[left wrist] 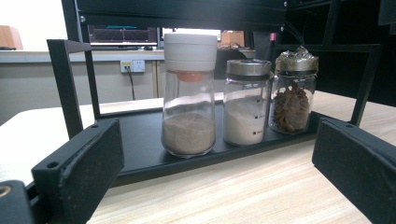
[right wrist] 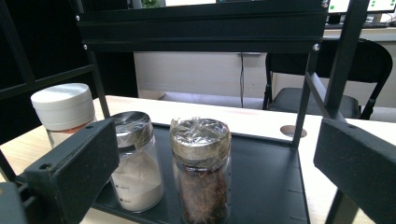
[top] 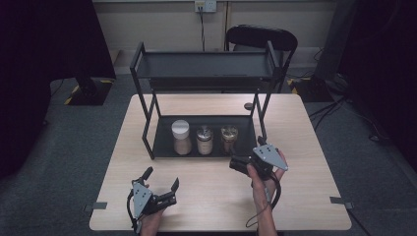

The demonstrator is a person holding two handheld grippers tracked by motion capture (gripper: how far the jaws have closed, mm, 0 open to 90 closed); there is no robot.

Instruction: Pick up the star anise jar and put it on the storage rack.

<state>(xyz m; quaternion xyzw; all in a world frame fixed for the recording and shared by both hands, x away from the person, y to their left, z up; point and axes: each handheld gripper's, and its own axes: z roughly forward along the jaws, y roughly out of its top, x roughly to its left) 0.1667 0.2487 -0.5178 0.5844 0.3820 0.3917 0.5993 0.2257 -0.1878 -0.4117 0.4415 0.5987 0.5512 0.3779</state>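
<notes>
From my seat the work looks barely begun. My left claw (top: 161,181) hangs over the near left of the worktop (top: 305,147), jaws spread wide with nothing between them, well short of the rack (top: 147,142). Through the left gripper view I look along those jaws at the rack's bottom tray (left wrist: 140,149), which lies ahead of the claw, and at 3 jars standing in a row on it.

Ahead of the left claw and a little to its left is the white-capped jar (left wrist: 189,93), holding brownish powder. Next to it stands the steel-lidded jar (left wrist: 245,102) of white powder, and farthest right the foil-topped jar (left wrist: 294,91) with dark, star-shaped spice inside. All 3 are upright and close together, none lifted.

My right claw (top: 236,164) sits just off the tray's front right corner, also fully open and empty. In the right gripper view the foil-topped jar (right wrist: 201,168) stands dead ahead between the jaws' lines but beyond their tips, untouched, with the steel-lidded jar (right wrist: 136,161) just to its left.

I judge the right claw is lining up on the foil-topped jar. Closing in, gripping and lifting are all left to do; the upper shelf (top: 204,66) is bare.
</notes>
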